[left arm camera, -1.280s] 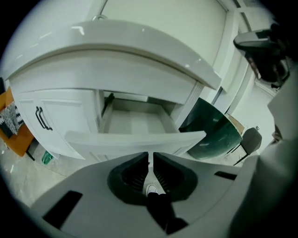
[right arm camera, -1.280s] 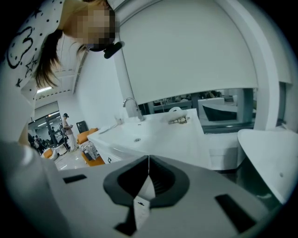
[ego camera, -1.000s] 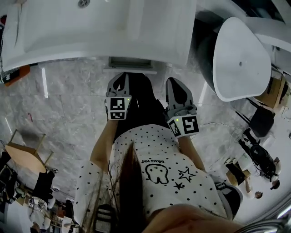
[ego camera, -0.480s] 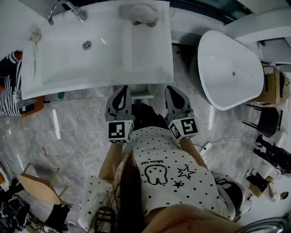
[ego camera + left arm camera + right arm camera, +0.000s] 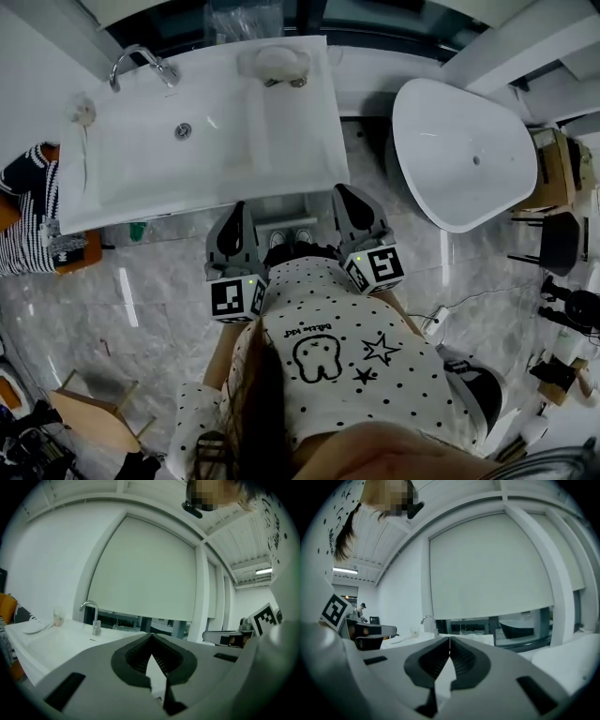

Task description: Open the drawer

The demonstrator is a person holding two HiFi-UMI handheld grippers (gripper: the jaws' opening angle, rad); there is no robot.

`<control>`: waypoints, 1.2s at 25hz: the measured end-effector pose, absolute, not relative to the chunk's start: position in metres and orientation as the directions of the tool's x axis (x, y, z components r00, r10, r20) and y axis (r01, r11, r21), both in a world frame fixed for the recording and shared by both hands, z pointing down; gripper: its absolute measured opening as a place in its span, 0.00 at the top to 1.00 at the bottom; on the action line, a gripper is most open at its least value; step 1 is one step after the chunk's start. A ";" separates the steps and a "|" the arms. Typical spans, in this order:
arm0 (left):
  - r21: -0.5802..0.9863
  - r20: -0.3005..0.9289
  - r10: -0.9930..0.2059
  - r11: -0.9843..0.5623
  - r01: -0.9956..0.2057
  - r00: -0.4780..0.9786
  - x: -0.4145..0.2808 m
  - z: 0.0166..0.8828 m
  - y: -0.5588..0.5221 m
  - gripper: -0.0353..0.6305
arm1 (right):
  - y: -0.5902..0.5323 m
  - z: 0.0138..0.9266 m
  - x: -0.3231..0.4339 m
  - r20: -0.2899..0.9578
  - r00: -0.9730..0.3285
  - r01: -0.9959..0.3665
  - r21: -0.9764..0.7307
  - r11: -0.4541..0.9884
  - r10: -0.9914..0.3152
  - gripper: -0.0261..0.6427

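Note:
A white vanity counter with a sink basin and a chrome faucet fills the top of the head view. Only a narrow white strip of the vanity front shows below the counter's edge; the drawer itself is hidden under the counter. My left gripper is shut and empty, its tips at the counter's front edge. Beside it my right gripper is likewise shut and empty. The left gripper looks level across the countertop toward the faucet. The right gripper faces a window blind.
A white freestanding tub stands right of the vanity. At the left edge is a person in striped clothing. A cardboard box and a dark chair stand at the far right. The floor is grey marble.
Both grippers have risen from in front of the vanity up to the counter's front edge, still shut. The head view has tilted up, so the faucet and whole basin now show.

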State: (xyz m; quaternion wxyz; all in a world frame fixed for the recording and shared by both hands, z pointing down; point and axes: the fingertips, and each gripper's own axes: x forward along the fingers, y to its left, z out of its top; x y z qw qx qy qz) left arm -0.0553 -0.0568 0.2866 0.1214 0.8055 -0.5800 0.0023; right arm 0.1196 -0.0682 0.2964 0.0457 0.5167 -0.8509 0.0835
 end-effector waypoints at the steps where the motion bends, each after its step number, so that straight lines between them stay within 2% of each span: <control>1: 0.200 0.151 -0.932 -0.297 -0.934 0.329 -0.056 0.287 -0.053 0.94 | -0.067 0.293 0.118 0.159 -0.464 -0.886 -0.095 0.455 -0.871 0.94; 11: 0.194 0.151 -0.913 -0.349 -0.917 0.379 -0.046 0.289 -0.043 0.94 | -0.053 0.291 0.124 0.174 -0.429 -0.903 -0.096 0.419 -0.886 0.94; 30: 0.223 0.163 -0.917 -0.326 -0.919 0.365 -0.043 0.295 -0.049 0.94 | -0.054 0.292 0.127 0.193 -0.438 -0.898 -0.059 0.435 -0.878 0.94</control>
